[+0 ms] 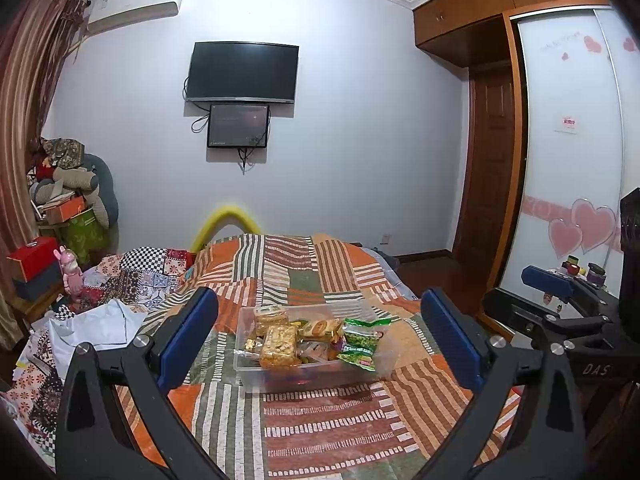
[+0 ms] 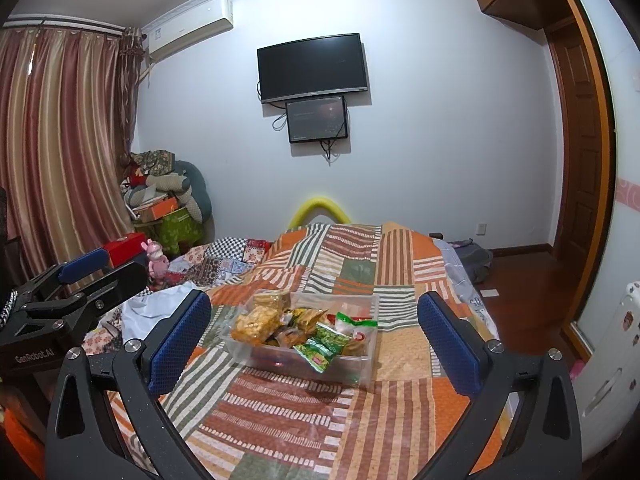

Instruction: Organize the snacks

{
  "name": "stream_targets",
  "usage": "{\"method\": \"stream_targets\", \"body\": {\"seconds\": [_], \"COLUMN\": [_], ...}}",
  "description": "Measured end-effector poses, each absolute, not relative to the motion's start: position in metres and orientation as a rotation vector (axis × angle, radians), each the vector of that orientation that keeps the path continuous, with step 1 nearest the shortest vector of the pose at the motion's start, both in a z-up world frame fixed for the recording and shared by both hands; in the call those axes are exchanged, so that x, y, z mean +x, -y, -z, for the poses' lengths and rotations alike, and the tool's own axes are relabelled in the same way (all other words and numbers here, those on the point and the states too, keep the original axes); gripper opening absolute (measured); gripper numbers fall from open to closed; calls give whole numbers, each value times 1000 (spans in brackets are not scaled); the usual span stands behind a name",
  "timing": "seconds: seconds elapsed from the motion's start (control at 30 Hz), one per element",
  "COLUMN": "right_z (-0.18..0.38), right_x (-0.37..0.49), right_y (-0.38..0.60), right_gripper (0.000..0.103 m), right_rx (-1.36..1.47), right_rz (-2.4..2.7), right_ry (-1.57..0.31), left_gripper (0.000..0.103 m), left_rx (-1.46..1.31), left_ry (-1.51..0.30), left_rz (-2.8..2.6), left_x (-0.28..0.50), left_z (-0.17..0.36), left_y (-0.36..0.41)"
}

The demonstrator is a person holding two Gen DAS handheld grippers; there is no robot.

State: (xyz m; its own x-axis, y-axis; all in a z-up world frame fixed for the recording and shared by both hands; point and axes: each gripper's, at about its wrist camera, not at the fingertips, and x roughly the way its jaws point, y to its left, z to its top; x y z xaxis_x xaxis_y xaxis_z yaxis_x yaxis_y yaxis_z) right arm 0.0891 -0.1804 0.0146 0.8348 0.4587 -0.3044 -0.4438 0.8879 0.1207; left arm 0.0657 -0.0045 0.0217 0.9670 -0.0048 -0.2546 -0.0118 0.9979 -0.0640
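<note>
Clear plastic bin (image 1: 386, 354) heaped with green and golden snack packets (image 2: 320, 350) sits ahead of my left gripper (image 1: 320, 336) and right gripper (image 2: 314, 334), both spread wide, gripping nothing.

Left gripper (image 1: 320, 336) and right gripper (image 2: 314, 338) side by side, level, fingers spread wide, both empty.

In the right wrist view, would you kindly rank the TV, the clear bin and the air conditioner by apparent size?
1. Clear bin, though it is nearest the camera, so its lead is unsure.
2. TV.
3. Air conditioner, close to the TV.
</note>
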Motion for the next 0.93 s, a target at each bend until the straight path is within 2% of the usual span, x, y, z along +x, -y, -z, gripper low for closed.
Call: {"method": "stream_targets", "body": {"seconds": [0.93], "right_z": [-18], "right_x": [92], "right_y": [182], "right_gripper": [103], "right_rx": [50], "right_rz": [-480], "right_ry": [-345], "left_gripper": [103], "left_rx": [-72], "left_ry": [-277], "left_rz": [23], "left_x": [72], "left_z": [-17], "left_y": [5]}}
